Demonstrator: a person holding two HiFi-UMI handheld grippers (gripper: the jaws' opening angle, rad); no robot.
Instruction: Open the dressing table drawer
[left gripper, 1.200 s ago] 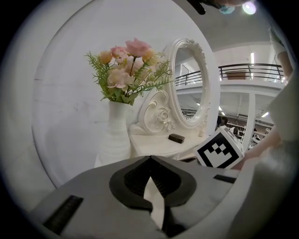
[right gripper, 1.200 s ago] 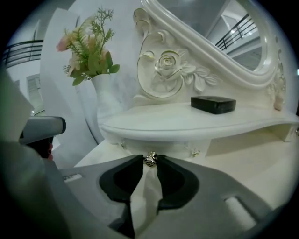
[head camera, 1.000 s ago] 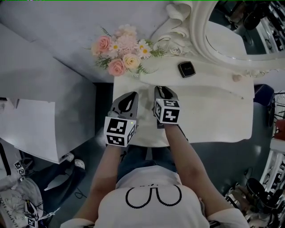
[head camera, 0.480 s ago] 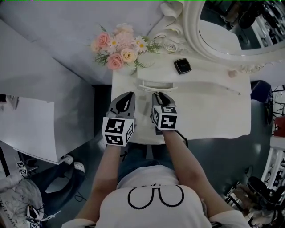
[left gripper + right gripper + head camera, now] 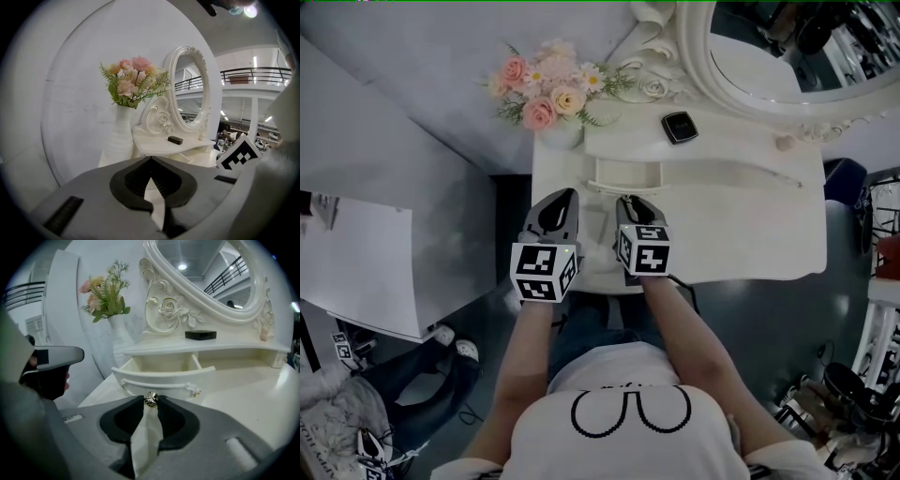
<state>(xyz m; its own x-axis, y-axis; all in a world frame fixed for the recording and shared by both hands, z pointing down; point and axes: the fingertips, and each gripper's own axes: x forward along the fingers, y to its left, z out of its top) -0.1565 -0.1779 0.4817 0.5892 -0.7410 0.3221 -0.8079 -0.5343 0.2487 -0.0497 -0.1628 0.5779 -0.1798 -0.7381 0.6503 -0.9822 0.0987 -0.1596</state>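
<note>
Where the head view looks down on the white dressing table (image 5: 750, 230), we count two grippers, one drawer, one knob, one oval mirror (image 5: 769, 56), one vase of flowers (image 5: 546, 89) and one small black box (image 5: 679, 127); the left gripper (image 5: 566, 195) and the right gripper (image 5: 630, 200) lie side by side over the near left part of the tabletop, each carrying one marker cube; the drawer (image 5: 623, 174) sits just beyond their tips, under the raised shelf that bears the black box, nearer to us than the flowers and a little to their right. In the right gripper view we see this drawer standing partway out of the table, its cream inner walls showing; its curved front is crossed by one thin rail with a small fitting at each end; the knob (image 5: 150, 399), small, faceted and metallic, sits at the middle of that front; the right gripper's jaws are clamped on this knob at their very tips. In the left gripper view we find the left gripper's jaws closed together with nothing between them, pointing toward the vase and the mirror.
</note>
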